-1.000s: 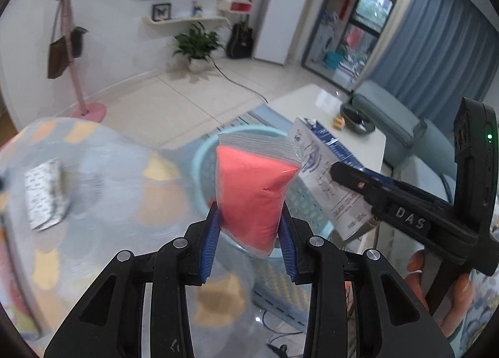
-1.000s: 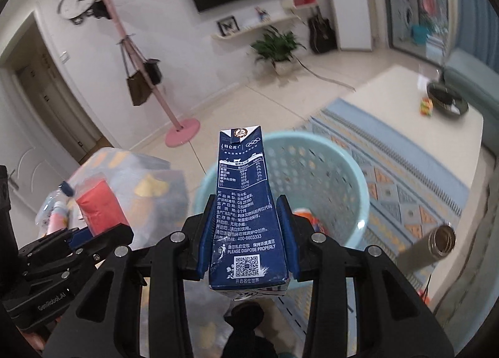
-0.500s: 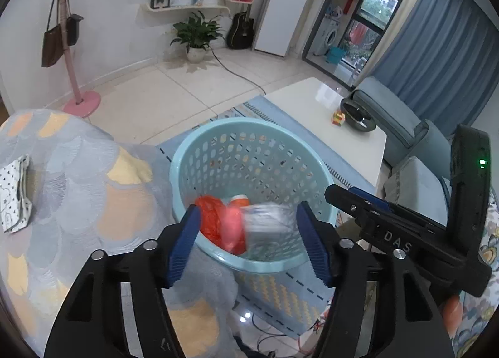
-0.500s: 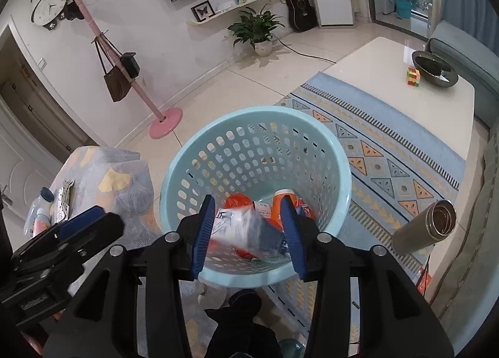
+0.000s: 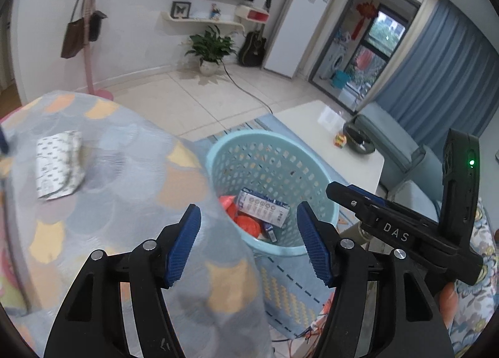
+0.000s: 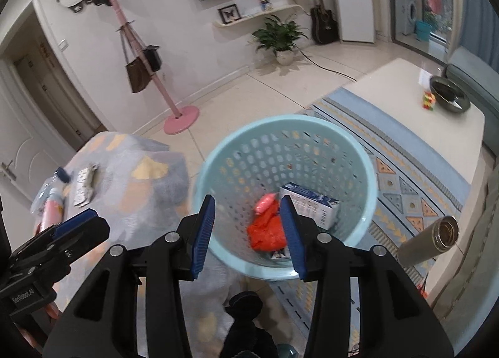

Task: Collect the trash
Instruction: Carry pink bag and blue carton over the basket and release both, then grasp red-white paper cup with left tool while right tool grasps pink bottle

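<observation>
Over the pale blue basket (image 6: 368, 164), both tools are hanging with nothing between their pads: the left gripper (image 5: 248, 242) is standing wide apart above the near rim, and the right gripper (image 6: 248, 234) is gaping a little less widely, also empty. Lying in the bottom of the basket are the blue-and-white carton (image 6: 308, 206), a crumpled red bag (image 6: 265, 231) and a pink packet (image 6: 265, 202), pressing against one another. Waiting on the patterned tablecloth (image 5: 124, 177) is what looks like the remaining trash: a folded white printed wrapper (image 5: 57, 166) lying flat, and, near the table's far edge in the right view, a plastic bottle (image 6: 51, 198) on its side just beside it. The wrapper is probably going to be light, thin and limp, so pinching it across a raised, folded edge should be working better than pressing down on its flat face. The bottle is likely going to feel light and slick, rolling easily, so closing across its middle seems safest.
</observation>
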{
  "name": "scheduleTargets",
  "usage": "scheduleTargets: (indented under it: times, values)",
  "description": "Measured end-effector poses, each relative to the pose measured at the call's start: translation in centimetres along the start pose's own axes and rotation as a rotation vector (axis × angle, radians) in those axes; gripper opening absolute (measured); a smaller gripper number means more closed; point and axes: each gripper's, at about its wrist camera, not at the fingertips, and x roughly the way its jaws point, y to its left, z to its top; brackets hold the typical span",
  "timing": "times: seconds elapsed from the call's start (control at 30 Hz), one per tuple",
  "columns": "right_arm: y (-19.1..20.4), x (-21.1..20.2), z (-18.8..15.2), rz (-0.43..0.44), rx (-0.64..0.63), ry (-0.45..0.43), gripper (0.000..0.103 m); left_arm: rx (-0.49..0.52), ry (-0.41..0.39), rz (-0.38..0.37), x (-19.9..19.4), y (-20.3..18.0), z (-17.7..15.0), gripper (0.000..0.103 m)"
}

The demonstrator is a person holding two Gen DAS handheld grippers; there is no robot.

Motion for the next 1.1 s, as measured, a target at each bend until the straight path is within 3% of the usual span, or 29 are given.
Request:
scheduleTargets:
  times: [0.33, 0.53, 0.6, 0.67, 0.7, 0.77, 0.97, 1.1]
  values:
    - [8.0, -1.4, -0.7, 0.098, -0.150, -0.029, 0.047, -0.131, -0.138, 0.067, -8.0, 5.5, -1.7, 0.067]
    - [14.1, -1.6, -1.7, 0.171, -0.259, -0.035, 0.053, -0.225, -0.216, 0.235, -13.6, 10.5, -3.7, 0.067]
    - [15.8, -1.6, -1.9, 0.192, -0.288, -0.031, 0.053, -0.255, -0.228, 0.305, -15.3, 12.4, -4.6, 0.072]
    - [17.9, -1.5, -2.4, 0.218, -0.320, -0.029, 0.057, -0.278, -0.230, 0.355, -16.8, 13.9, -5.7, 0.072]
    - [19.2, -1.5, -2.6, 0.233, -0.338, -0.026, 0.069, -0.282, -0.227, 0.368, -17.5, 14.8, -6.2, 0.072]
    - [20.9, -1.3, -3.0, 0.247, -0.353, -0.024, 0.076, -0.288, -0.216, 0.402, -18.5, 16.4, -7.2, 0.072]
    - [27.2, 0.5, -4.4, 0.337, -0.413, 0.052, 0.076, -0.275, -0.128, 0.454, -18.0, 19.6, -9.1, 0.072]
    - [30.7, 2.1, -5.3, 0.362, -0.454, 0.107, 0.069, -0.286, -0.083, 0.452, -16.9, 21.2, -9.9, 0.060]
